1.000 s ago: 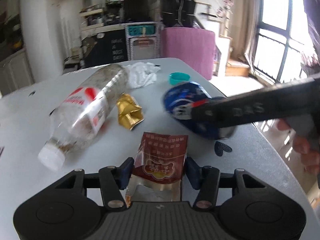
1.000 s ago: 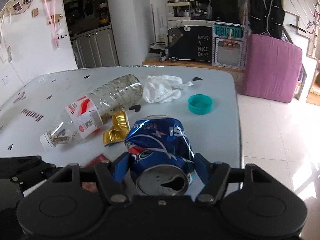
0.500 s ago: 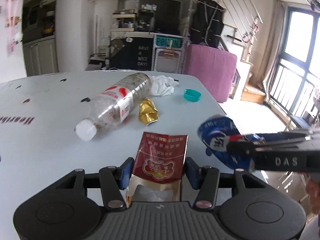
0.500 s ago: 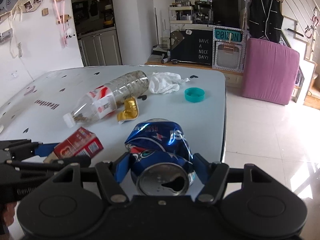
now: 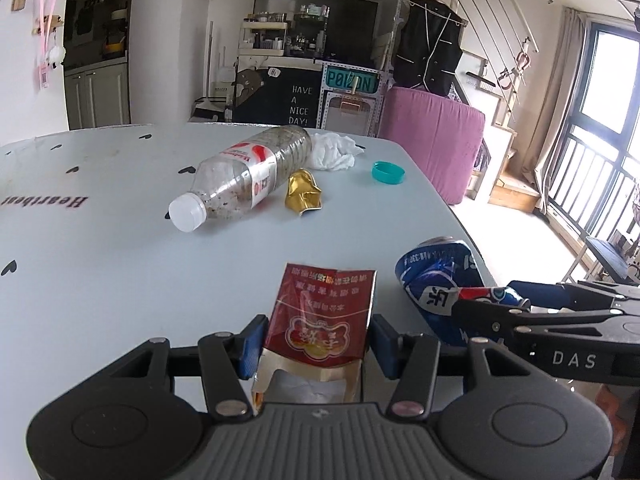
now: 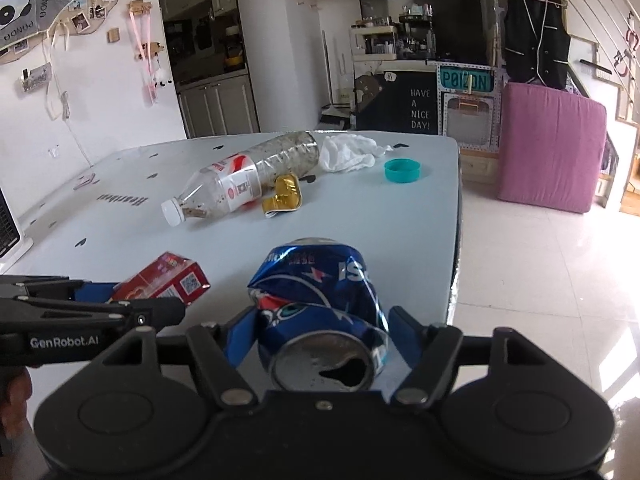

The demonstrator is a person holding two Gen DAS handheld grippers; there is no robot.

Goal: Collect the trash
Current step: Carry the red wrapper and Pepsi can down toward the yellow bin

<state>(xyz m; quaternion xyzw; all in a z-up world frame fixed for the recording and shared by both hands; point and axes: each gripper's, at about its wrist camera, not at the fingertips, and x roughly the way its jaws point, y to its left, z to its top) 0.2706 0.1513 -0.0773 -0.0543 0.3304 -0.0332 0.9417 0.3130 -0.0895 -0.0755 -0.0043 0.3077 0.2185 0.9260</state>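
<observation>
My left gripper (image 5: 316, 344) is shut on a red snack packet (image 5: 324, 308) with a torn open end, held over the near part of the pale table (image 5: 100, 260). In the right wrist view the same packet (image 6: 168, 276) shows at the left. A crushed blue drink can (image 6: 312, 280) sits between the pads of my right gripper (image 6: 316, 332) by the table's right edge. Those jaws are opening, with the pads still against the can's sides. Left on the table are a clear plastic bottle (image 5: 240, 172), a gold wrapper (image 5: 303, 196), a white tissue (image 5: 332, 152) and a teal cap (image 5: 388, 172).
The table's right edge (image 6: 456, 240) drops to a white tiled floor (image 6: 540, 280). A pink upholstered block (image 6: 552, 148) and a black cabinet (image 6: 400, 100) stand beyond the far end. A hand (image 6: 12, 396) shows at the lower left.
Both grippers have drawn back toward the near end of the table with the packet and the can. The left view has rolled level. The trash on the table looks farther off.
</observation>
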